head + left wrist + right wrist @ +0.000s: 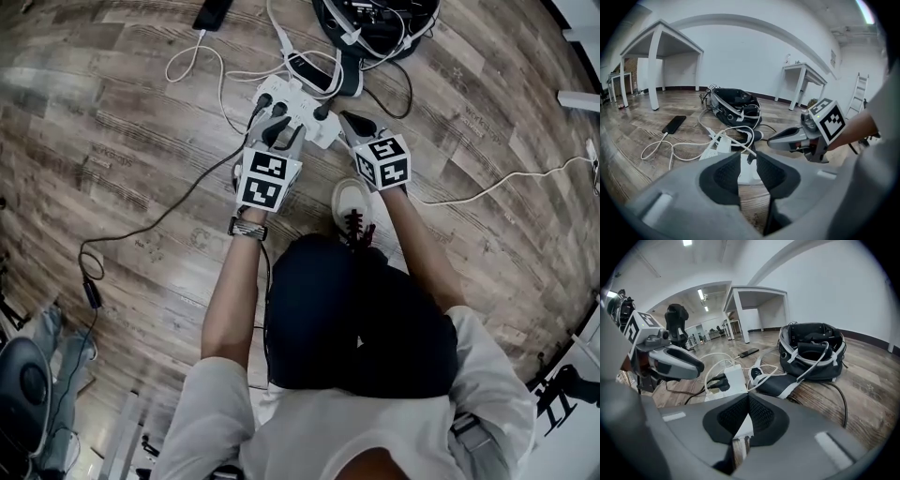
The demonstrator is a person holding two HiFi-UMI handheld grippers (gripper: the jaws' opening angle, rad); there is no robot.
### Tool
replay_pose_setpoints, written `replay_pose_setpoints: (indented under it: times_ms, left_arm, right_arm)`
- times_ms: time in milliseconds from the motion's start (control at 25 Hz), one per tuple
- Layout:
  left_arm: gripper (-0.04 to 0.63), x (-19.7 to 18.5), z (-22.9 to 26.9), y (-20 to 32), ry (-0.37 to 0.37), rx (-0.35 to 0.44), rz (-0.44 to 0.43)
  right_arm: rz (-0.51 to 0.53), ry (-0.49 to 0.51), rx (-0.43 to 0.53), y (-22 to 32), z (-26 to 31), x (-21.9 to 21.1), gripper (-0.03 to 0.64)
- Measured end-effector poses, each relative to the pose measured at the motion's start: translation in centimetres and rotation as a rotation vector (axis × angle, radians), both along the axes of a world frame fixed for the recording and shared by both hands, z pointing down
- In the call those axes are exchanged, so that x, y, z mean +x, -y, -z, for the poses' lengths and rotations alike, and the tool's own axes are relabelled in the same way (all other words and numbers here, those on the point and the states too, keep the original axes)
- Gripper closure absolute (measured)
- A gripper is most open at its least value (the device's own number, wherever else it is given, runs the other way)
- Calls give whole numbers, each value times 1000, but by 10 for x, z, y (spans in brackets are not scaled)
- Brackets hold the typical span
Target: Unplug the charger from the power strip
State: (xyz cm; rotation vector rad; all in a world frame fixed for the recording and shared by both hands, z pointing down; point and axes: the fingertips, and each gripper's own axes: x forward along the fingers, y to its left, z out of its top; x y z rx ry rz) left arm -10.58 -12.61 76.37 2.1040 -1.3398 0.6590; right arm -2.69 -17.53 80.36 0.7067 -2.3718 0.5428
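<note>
Wood-grain floor carries everything; the person crouches over it, one shoe just behind the grippers.

- White power strip lies flat on the floor. Black charger is seated in it, near the end under the left gripper, not yet pulled. A dark cord trails from there toward the lower left of the head view.
- Left gripper: tilted down over the strip. In the left gripper view its fingers stand released, with a clear gap between them. The strip and a small dark plug show through the gap; the pads press on nothing.
- Right gripper: tilted down just beside the strip's other end. In the right gripper view the fingers are clenched and meet at the tips, with nothing seen pinched there. The strip's white corner shows below, through the wedge behind the tips.
- Both grippers lie close together, each visible in the other's view.
- Beyond the strip: black bag with white straps, and a phone on a white cable, well apart from the grippers.
</note>
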Motion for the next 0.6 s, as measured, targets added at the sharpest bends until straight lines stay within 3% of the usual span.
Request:
replay_pose_setpoints:
  times_ms: [320,600]
  left_arm:
    - [450,19,-27,-6,-63,-27,-5]
    - [418,40,-52,-4,-12,-45,-29]
  right_arm:
    - [15,-8,-34,-14,-33,2,615]
    - [25,3,-44,-19,-47,2,615]
